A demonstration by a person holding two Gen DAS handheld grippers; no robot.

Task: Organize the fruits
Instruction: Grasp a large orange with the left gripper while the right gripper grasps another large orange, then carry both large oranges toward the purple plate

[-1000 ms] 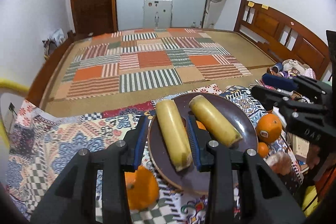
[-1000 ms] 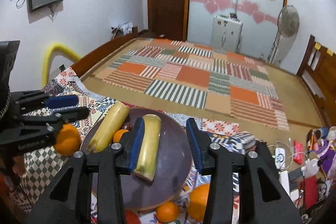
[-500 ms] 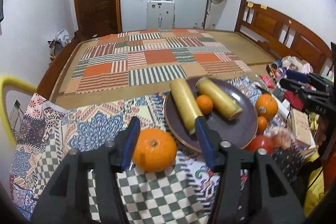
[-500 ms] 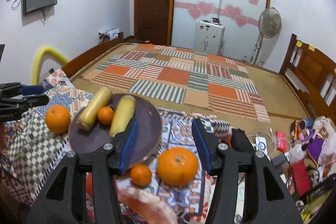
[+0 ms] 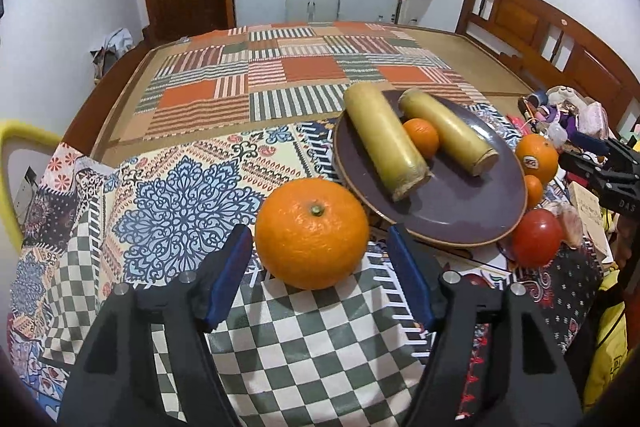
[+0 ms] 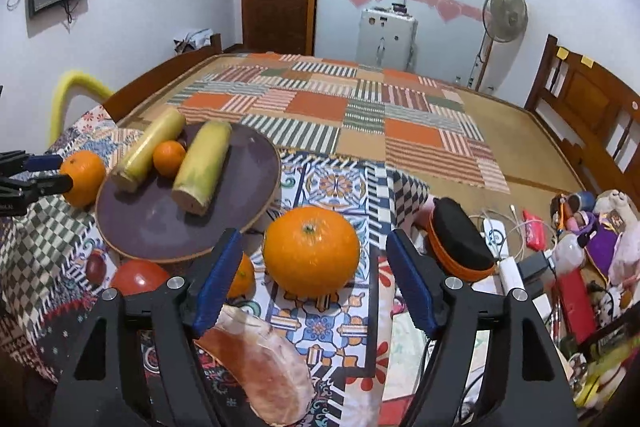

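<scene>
Left gripper (image 5: pixel 320 267) jaws spread, framing a large orange (image 5: pixel 312 233) sitting on the checked part of the patterned tablecloth (image 5: pixel 180 187); pads flank it, contact unclear. Orange sits just left-near of the dark purple plate (image 5: pixel 460 211). On the plate: two yellow-green cut cane sections (image 5: pixel 384 143), lying side by side, small orange (image 5: pixel 421 137) wedged between them. Right of the plate, near its rim: stickered orange (image 5: pixel 537 159), smaller orange (image 5: pixel 534 190), red tomato (image 5: pixel 537 237). Right gripper (image 6: pixel 316 277) jaws also spread, around the second large orange (image 6: pixel 312 251) on the cloth, just right-near of the plate rim; pads not touching it. Near-left of that orange, a pinkish peeled fruit segment (image 6: pixel 264 359) lies under the left finger. Black-and-orange pouch (image 6: pixel 458 241) right of it, then cables and clutter at the table's right edge.
</scene>
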